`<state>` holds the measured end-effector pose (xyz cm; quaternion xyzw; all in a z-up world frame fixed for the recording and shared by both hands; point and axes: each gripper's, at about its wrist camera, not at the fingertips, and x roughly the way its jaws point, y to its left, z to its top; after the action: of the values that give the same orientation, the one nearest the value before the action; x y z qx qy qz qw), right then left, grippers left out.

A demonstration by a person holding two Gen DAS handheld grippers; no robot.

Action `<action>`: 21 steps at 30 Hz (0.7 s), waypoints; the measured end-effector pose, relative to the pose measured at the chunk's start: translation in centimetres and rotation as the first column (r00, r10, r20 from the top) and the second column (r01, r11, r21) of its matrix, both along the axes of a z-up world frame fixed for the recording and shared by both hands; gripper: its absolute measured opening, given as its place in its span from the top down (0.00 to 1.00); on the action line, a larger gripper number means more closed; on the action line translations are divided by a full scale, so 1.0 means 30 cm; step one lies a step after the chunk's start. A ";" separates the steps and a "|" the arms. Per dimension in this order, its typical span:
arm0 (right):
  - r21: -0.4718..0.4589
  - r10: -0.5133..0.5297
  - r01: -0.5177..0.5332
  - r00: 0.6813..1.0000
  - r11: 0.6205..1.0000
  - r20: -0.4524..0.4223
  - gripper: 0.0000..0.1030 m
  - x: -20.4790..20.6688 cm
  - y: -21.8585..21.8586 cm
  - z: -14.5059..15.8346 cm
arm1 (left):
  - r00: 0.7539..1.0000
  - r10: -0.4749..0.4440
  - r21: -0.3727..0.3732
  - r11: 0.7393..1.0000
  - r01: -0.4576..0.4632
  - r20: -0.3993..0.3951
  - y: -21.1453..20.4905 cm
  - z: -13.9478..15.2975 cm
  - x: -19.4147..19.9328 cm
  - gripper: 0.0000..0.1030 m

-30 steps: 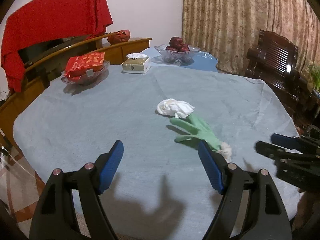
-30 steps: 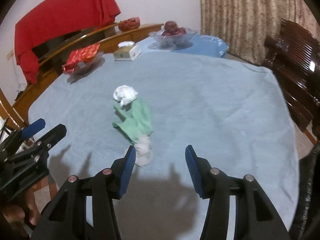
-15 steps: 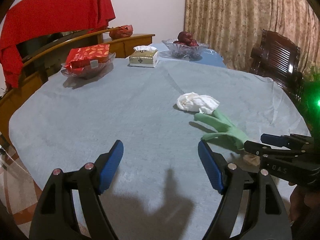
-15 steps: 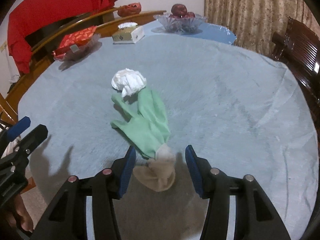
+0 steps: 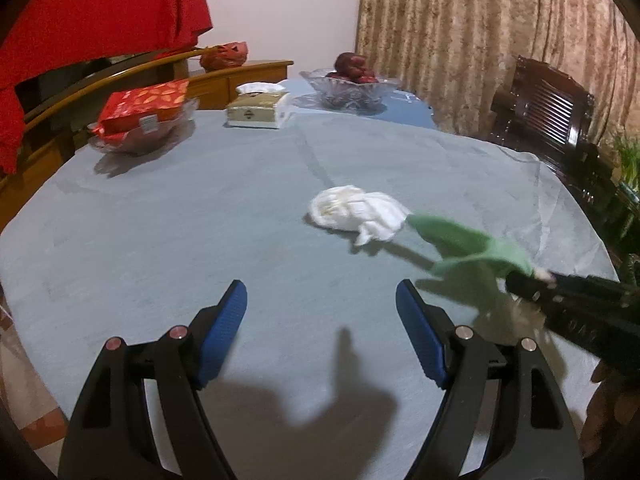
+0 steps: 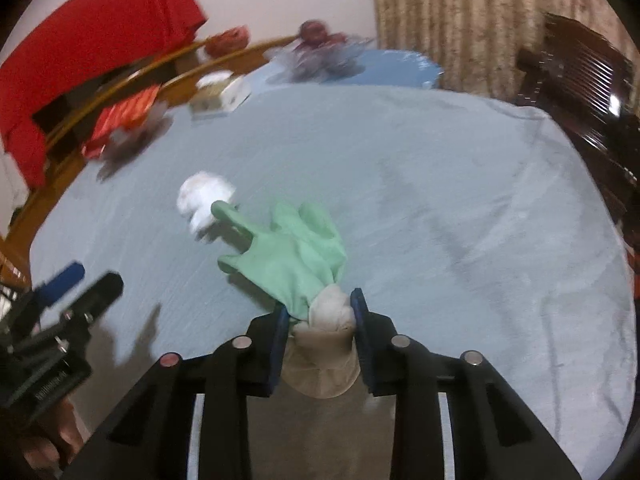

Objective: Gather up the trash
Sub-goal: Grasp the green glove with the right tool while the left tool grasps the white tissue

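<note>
Right wrist view: grey tablecloth [image 6: 440,200] fills the frame; the right gripper [image 6: 320,322] is clamped on the beige cuff of a green rubber glove [image 6: 292,256] at lower centre. Crumpled white tissue [image 6: 204,196] lies centre-left by the glove's fingertips. Left gripper [image 5: 320,332] spread wide, grasping nothing.

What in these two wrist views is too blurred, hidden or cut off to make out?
- Right wrist view: motion blur smears the fruit bowl and the tissue box.
- Right wrist view: the green glove cuff is pinched in the right gripper, whose fingers hide part of it.
- Left wrist view: the right gripper covers the glove's cuff.
- Both views: no trash bin shows in frame.
</note>
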<state>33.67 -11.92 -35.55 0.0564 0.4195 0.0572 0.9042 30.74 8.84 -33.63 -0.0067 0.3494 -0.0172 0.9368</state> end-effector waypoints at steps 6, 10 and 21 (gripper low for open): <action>-0.022 -0.114 0.115 0.993 0.993 0.043 0.71 0.060 -0.135 0.020 | 1.000 -0.020 -0.002 1.000 0.020 0.000 -0.085 -0.004 0.057 0.27; -0.025 -0.175 0.177 0.983 0.984 0.054 0.71 0.126 -0.209 0.024 | 0.999 -0.032 0.007 0.999 0.032 -0.001 -0.125 -0.009 0.115 0.27; -0.015 -0.240 0.241 0.970 0.970 0.043 0.71 0.229 -0.283 -0.004 | 0.999 -0.006 0.018 1.000 0.006 -0.034 -0.169 -0.051 0.290 0.27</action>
<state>40.55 -20.41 -35.66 0.0968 0.3914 -0.0560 0.9134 39.45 3.76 -35.17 0.0025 0.3653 -0.0166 0.9307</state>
